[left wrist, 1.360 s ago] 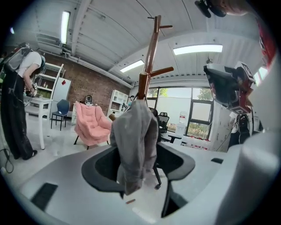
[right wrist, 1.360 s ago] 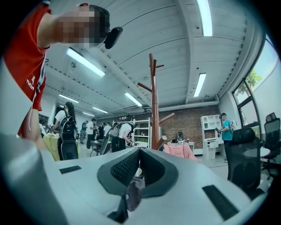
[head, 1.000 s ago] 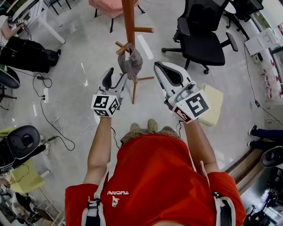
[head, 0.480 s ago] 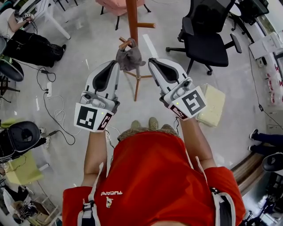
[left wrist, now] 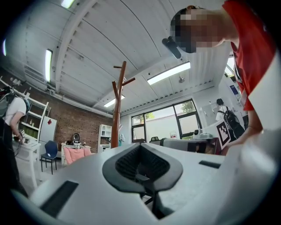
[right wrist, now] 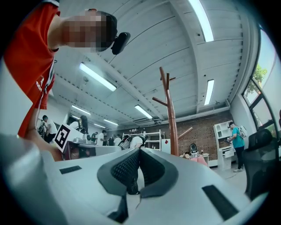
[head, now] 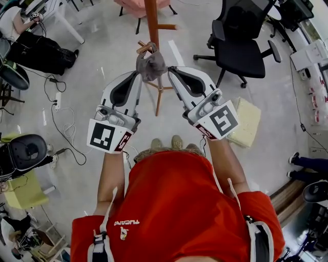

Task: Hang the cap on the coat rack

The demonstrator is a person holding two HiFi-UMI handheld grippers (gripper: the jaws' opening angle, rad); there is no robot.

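A grey cap hangs from a short peg of the wooden coat rack, seen in the head view. My left gripper is shut and empty, its tip just left of the cap and apart from it. The right gripper is also shut on nothing, its tip just right of the cap. The left gripper view has its closed jaws pointing up past the rack's pole. Closed jaws and the pole also fill the right gripper view. Neither gripper view shows the cap.
A black office chair stands at the right of the rack, and a pink seat is behind it. A pale cushion lies on the floor at the right. Cables and a seated person's legs are at the left.
The left gripper, open by the cap a second ago, has shut and risen toward the camera. The cap stays on the peg. The right gripper has shifted slightly.
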